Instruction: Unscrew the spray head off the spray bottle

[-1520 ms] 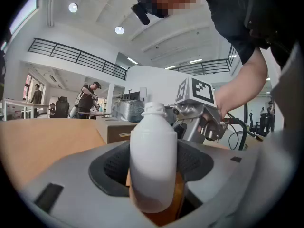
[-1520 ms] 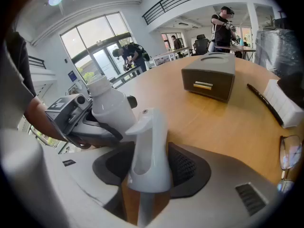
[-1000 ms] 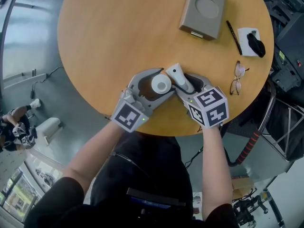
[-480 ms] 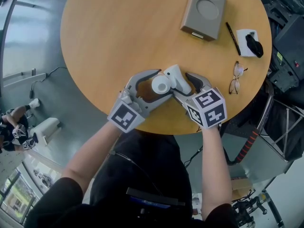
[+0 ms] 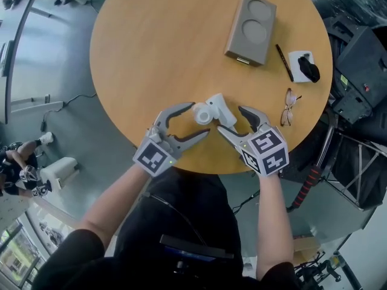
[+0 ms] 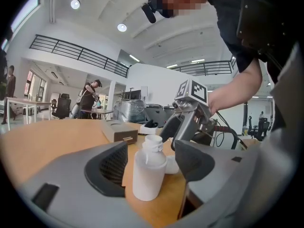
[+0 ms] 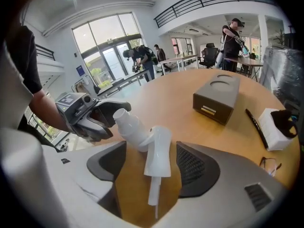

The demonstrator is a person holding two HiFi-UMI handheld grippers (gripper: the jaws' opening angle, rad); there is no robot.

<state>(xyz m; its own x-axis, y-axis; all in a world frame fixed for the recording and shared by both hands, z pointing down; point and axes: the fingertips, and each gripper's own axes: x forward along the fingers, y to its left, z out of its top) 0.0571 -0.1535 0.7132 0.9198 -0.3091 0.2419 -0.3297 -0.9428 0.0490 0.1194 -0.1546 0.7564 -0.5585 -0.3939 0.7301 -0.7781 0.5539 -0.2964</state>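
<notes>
The white spray bottle (image 5: 203, 112) stands upright on the round wooden table (image 5: 151, 53), its neck bare (image 6: 153, 143). The white spray head (image 5: 218, 107) is off the bottle and lies beside it, dip tube (image 7: 153, 197) pointing toward the table's near edge. My left gripper (image 5: 198, 119) is open, its fingertips either side of the bottle (image 6: 148, 167) without pressing it. My right gripper (image 5: 230, 118) has its jaws opening. The spray head (image 7: 157, 151) lies loose on the table between and just beyond them.
A grey box (image 5: 250, 29) lies at the far side of the table. A black pen (image 5: 283, 62), a white pad with a black object (image 5: 302, 66) and glasses (image 5: 288, 107) lie along the right edge. The table's near edge runs just under both grippers.
Both grippers have let go and drawn back toward the table's near edge. The bottle now stands free and the spray head lies beside it.
</notes>
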